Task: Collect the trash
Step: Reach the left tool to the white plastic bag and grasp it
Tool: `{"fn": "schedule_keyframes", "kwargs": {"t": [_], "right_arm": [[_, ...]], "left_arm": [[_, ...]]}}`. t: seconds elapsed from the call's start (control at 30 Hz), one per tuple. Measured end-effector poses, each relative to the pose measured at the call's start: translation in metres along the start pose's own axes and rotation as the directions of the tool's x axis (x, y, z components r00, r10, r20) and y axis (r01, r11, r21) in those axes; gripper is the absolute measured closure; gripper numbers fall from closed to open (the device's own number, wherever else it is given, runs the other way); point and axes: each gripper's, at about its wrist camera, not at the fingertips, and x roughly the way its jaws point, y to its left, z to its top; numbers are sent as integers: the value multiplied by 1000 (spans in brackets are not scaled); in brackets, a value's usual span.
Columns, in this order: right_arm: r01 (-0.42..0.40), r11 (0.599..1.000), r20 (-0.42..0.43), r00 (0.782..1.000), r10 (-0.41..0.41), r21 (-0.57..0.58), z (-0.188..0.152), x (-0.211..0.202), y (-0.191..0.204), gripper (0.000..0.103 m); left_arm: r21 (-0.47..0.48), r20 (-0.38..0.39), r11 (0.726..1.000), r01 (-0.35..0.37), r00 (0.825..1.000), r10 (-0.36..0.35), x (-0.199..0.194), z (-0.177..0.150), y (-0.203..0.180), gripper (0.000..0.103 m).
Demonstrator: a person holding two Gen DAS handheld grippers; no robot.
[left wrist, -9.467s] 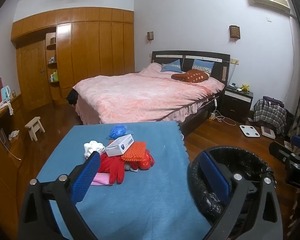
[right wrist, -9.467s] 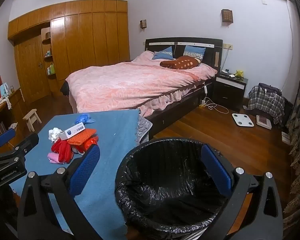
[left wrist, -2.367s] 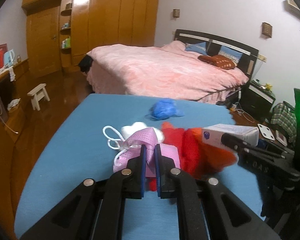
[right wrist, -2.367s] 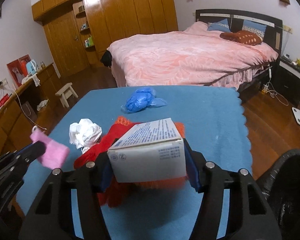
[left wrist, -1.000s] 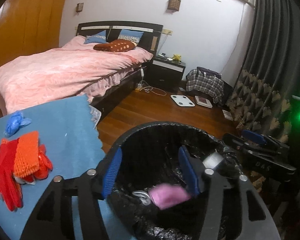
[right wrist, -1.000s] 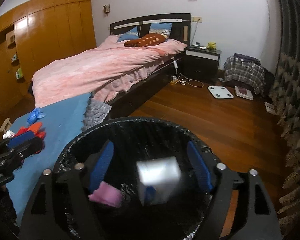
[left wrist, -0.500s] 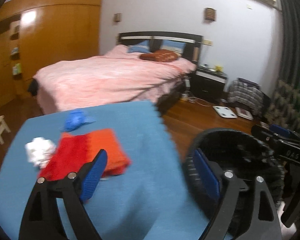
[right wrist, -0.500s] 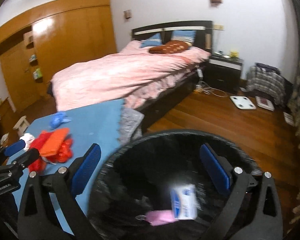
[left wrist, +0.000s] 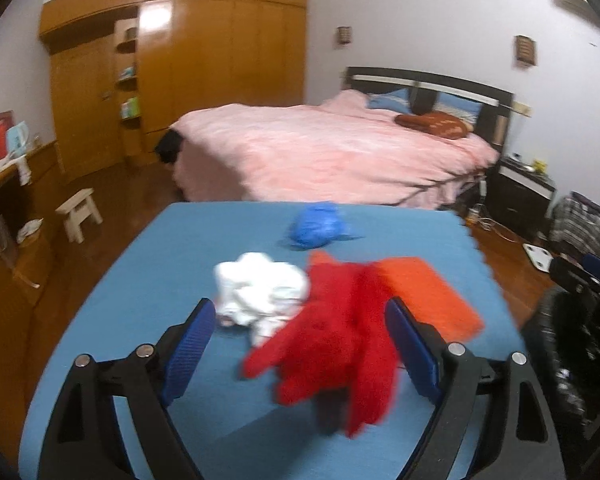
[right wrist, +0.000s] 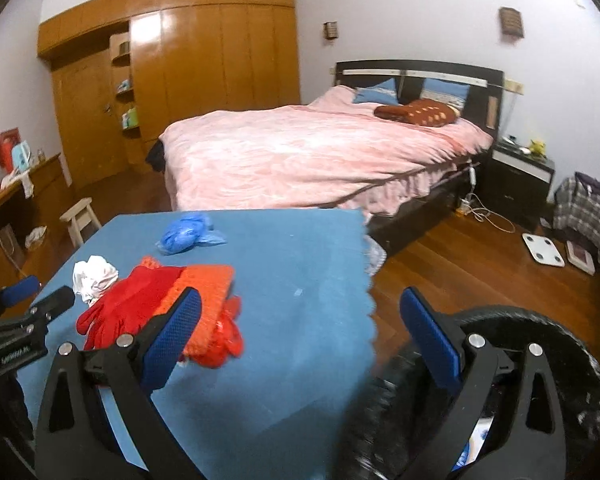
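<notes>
Hovering with both grippers spread wide and empty over the scraps left on the blue cloth-covered table (left wrist: 148,280).

The left gripper (left wrist: 300,344) is framing the limp red rubber glove (left wrist: 332,344) between parted jaws that have just been opening, with no pad pressing on it; the right gripper (right wrist: 304,332) is likewise gaping above the table edge beside the black-lined round trash bin (right wrist: 540,360). The glove, lying against the crumpled white paper wad (left wrist: 260,288) and the flat orange knitted cloth (left wrist: 424,292), is looking light, floppy and a little slick, so pinching a bunched fold near the palm seems safest. The crumpled blue plastic bag (left wrist: 314,230), sitting apart toward the bed, is likely weighing almost nothing and crushing easily anywhere.
</notes>
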Motion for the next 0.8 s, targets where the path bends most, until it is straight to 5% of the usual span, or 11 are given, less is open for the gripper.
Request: {"fn": "schedule_keyframes", "kwargs": {"t": [0.17,0.5,0.8], "right_arm": [[-16,1000,-23,1000,16,-11,3,27,19,6],[-24,999,-63,998,22,-36,-2,59,39,6],[-26,999,-100,995,23,-35,-10,69,39,6]], "left_arm": [[-28,-23,999,-45,999,44,32,5,26,22],[-6,-73,1000,-21,997,20,83,8,27,22],[-47,-117,999,18,993,-24,97,-2,31,53]]}}
